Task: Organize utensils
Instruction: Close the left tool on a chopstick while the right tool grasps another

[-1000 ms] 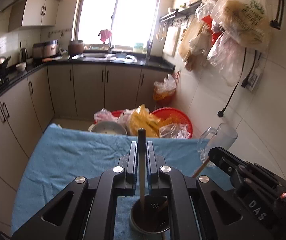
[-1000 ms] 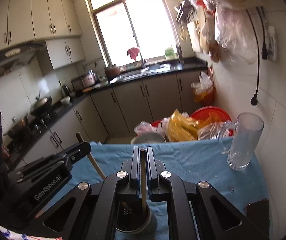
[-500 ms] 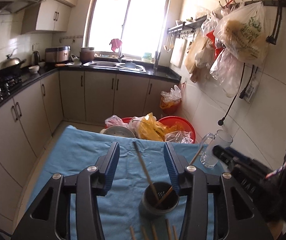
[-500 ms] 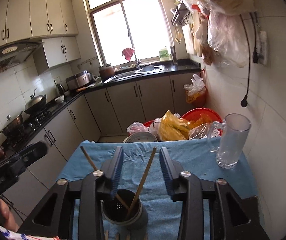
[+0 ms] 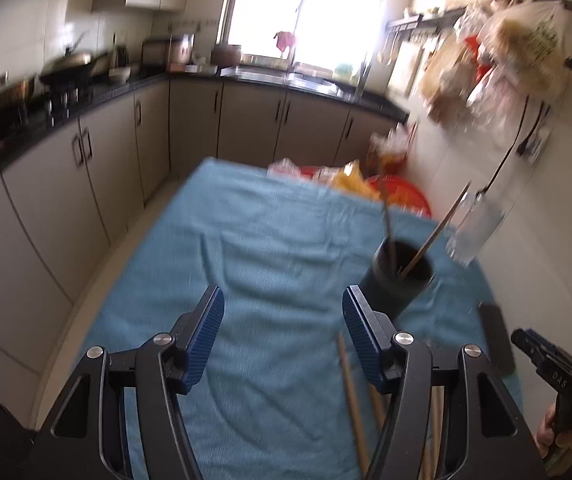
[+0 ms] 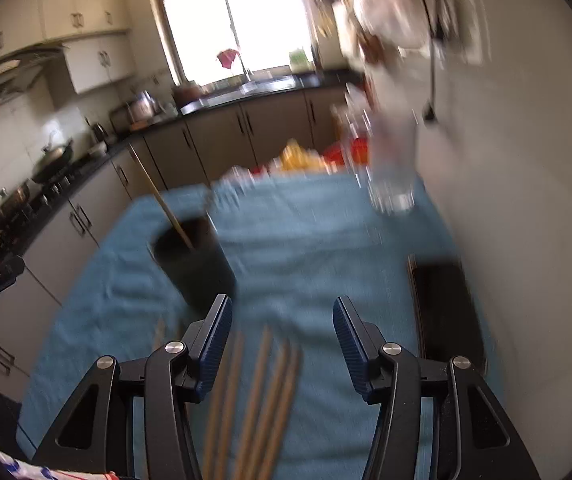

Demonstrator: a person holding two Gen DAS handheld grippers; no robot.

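Observation:
A dark round utensil holder [image 5: 400,276] stands on the blue cloth [image 5: 269,248] with two wooden chopsticks [image 5: 434,236] leaning in it; it also shows in the right wrist view [image 6: 195,264]. Several loose chopsticks [image 6: 261,392] lie on the cloth near me, partly seen in the left wrist view [image 5: 352,392]. My left gripper [image 5: 281,336] is open and empty, low over the cloth, left of the holder. My right gripper [image 6: 281,344] is open and empty above the loose chopsticks. The right gripper's body shows at the left view's right edge [image 5: 554,368].
A clear glass mug [image 6: 390,176] stands at the cloth's far right by the white wall. A black flat object [image 6: 446,312] lies on the cloth's right side. Bags and a red basin [image 5: 398,196] sit beyond the far edge. Kitchen cabinets [image 5: 85,168] run along the left.
Both grippers opened, let their chopsticks drop into the holder, and pulled back and apart. The holder now sits farther off, and loose chopsticks have come into view.

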